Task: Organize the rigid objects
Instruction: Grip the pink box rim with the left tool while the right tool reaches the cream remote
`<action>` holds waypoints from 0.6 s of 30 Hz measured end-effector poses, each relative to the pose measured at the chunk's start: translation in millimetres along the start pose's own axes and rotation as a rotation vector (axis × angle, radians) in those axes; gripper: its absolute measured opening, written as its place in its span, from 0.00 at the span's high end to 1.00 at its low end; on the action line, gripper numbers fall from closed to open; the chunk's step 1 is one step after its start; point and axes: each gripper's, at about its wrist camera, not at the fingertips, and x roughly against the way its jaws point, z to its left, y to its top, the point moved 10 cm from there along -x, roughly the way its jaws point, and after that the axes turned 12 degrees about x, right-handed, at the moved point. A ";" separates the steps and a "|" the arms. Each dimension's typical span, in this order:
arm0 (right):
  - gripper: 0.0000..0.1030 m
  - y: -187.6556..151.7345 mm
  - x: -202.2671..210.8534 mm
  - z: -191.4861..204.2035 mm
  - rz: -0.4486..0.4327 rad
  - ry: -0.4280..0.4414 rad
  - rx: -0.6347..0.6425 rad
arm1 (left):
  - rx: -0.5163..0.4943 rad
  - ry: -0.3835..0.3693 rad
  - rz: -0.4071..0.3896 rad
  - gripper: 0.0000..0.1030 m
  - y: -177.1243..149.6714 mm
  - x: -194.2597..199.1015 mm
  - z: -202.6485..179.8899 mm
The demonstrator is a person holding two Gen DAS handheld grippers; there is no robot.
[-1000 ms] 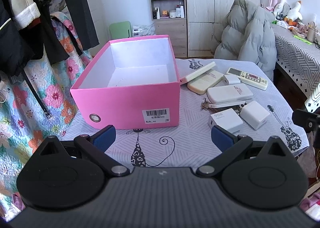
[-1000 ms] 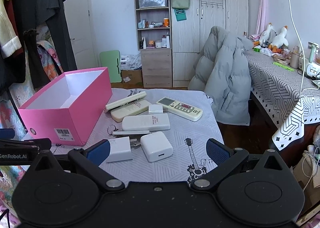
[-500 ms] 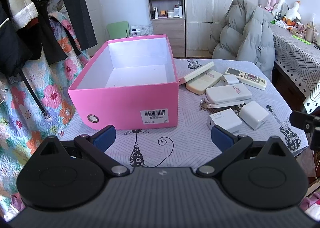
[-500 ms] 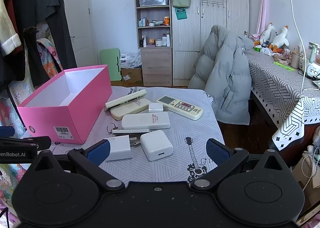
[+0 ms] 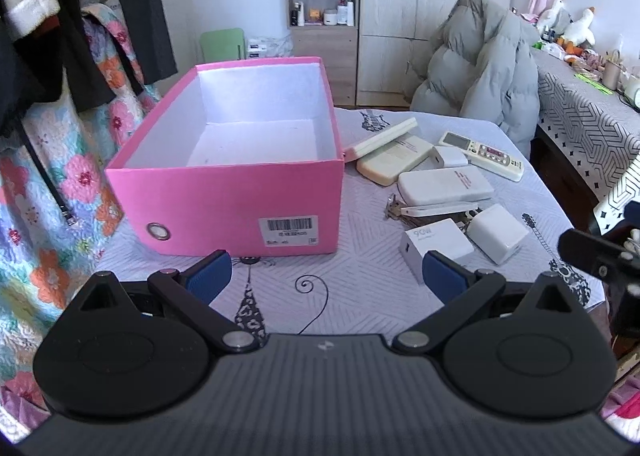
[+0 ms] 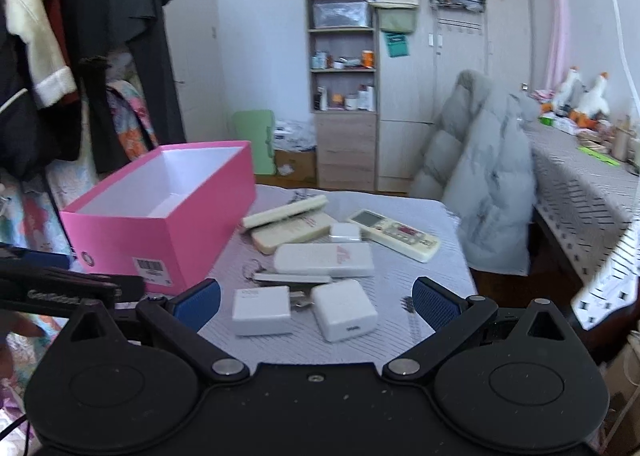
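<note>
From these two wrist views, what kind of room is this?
Most likely a lived-in bedroom or small flat, not a lab: clothes hanging on a rack, a wooden wardrobe beside a toiletry shelf, and plush geese on a side table.

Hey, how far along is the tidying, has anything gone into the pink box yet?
Nothing looks done: the pink box shows only its bare white inside. Nothing is in hand either; the left gripper and right gripper are both open. Still left on the table: two white chargers, the power bank, the remote and the cream pieces beside the box.
</note>
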 end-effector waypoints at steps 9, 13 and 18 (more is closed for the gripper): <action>0.00 31.5 -24.6 1.5 -0.115 0.118 -0.015 | -0.032 -0.104 0.007 0.00 38.0 -11.6 0.8; 0.00 51.1 -48.8 -7.8 -0.093 0.189 -0.076 | -0.054 -0.127 -0.020 0.00 79.0 -10.6 16.1; 0.00 62.9 -89.3 -6.5 -0.006 0.295 -0.160 | -0.094 -0.041 -0.010 0.00 126.1 -24.2 50.9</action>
